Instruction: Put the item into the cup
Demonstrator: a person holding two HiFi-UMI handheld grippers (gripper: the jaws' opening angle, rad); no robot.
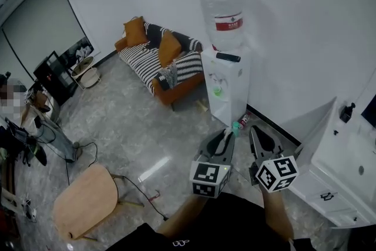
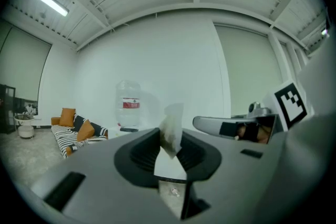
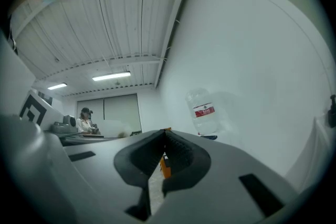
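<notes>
My left gripper (image 1: 225,137) is held up in the air, shut on a small whitish packet (image 2: 171,132) that sticks up from between the jaws. In the head view the packet (image 1: 227,133) shows as a pale sliver at the jaw tips. My right gripper (image 1: 254,132) is close beside it on the right, jaws together. In the right gripper view (image 3: 164,153) only a thin slit shows between the jaws, with an orange streak in it; I cannot tell whether that is something held or the room behind. No cup is in any view.
A white water dispenser (image 1: 224,84) with a large bottle (image 1: 225,20) stands ahead against the wall. An orange striped sofa (image 1: 163,60) is to its left and a white cabinet (image 1: 342,173) to the right. A wooden stool (image 1: 83,201) and floor cables lie at lower left.
</notes>
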